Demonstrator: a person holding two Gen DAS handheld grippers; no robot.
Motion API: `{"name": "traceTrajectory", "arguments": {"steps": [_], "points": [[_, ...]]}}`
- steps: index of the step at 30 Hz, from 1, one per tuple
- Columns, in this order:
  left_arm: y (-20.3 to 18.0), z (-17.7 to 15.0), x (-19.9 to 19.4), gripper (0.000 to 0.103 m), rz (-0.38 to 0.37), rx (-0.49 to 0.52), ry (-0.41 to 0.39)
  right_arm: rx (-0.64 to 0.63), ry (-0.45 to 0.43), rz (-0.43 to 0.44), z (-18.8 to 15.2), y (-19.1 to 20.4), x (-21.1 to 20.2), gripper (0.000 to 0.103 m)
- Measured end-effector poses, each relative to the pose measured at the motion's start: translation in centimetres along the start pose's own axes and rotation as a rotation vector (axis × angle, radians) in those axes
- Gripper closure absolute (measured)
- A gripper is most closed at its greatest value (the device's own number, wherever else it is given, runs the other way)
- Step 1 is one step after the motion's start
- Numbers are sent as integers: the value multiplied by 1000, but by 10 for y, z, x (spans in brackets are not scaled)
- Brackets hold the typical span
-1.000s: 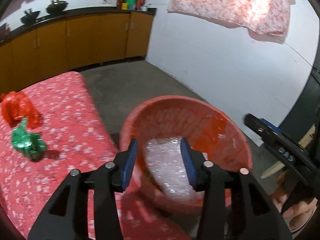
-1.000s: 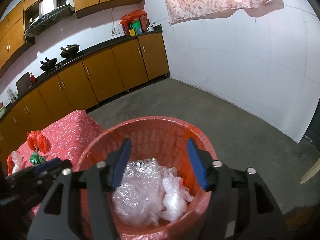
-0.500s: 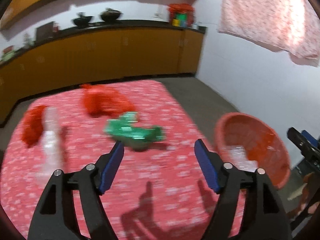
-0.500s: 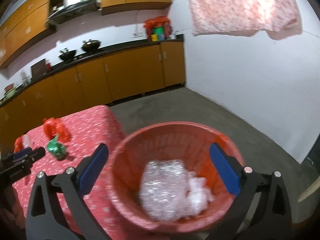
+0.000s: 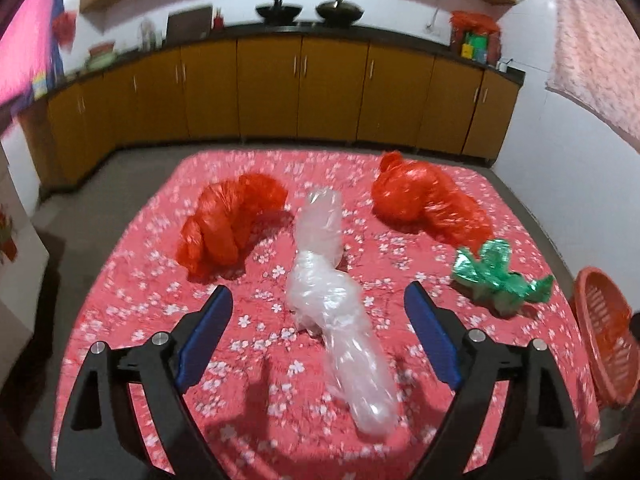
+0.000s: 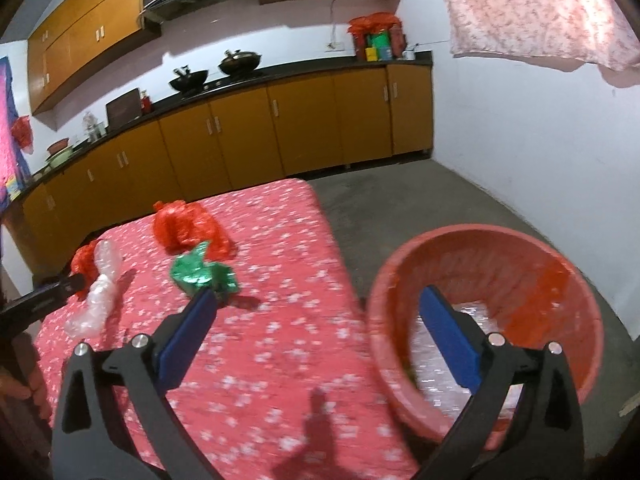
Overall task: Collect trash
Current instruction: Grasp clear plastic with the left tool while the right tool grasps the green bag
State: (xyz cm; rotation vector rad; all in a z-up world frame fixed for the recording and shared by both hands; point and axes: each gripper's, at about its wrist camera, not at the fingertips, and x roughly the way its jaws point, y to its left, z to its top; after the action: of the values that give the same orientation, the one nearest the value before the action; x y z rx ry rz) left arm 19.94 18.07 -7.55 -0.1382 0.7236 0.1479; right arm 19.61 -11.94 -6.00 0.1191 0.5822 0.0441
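Observation:
On the table with a red flowered cloth (image 5: 256, 412) lie a long clear plastic wrap (image 5: 332, 308), two crumpled red bags (image 5: 228, 224) (image 5: 424, 200) and a green wrapper (image 5: 500, 280). My left gripper (image 5: 316, 332) hovers over the near part of the clear wrap, jaws still opening, pads apart from it. My right gripper (image 6: 320, 320) is open and empty, astride the table's right edge and the red basket (image 6: 560, 280), which holds clear plastic (image 6: 436, 364). The right wrist view also shows the green wrapper (image 6: 200, 272), a red bag (image 6: 184, 228), the clear wrap (image 6: 96, 296) and the left gripper's fingers (image 6: 52, 288).
The red basket (image 5: 608, 336) stands on the floor just off the table's right side. Orange kitchen cabinets (image 5: 304, 92) with pans on the counter run along the far wall. A flowered cloth (image 6: 536, 12) hangs on the white wall to the right. Grey floor surrounds the table.
Both grippers swung left from over the basket toward the table and opened wider. The left now faces the clear wrap and red bags; the right straddles the table edge and basket.

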Motion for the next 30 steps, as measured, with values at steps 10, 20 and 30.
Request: {"name": "traceTrajectory", "arguments": {"steps": [10,20,30], "points": [[10,-4,57,33,25,-28,158,-51,24,24,6,33,22,4],[8,-6,57,57,-2,16,138,-88,36,59,10,62,54,4],[47,-14,12,57,9,24,37,-191,146,110,15,105,113,4]]}}
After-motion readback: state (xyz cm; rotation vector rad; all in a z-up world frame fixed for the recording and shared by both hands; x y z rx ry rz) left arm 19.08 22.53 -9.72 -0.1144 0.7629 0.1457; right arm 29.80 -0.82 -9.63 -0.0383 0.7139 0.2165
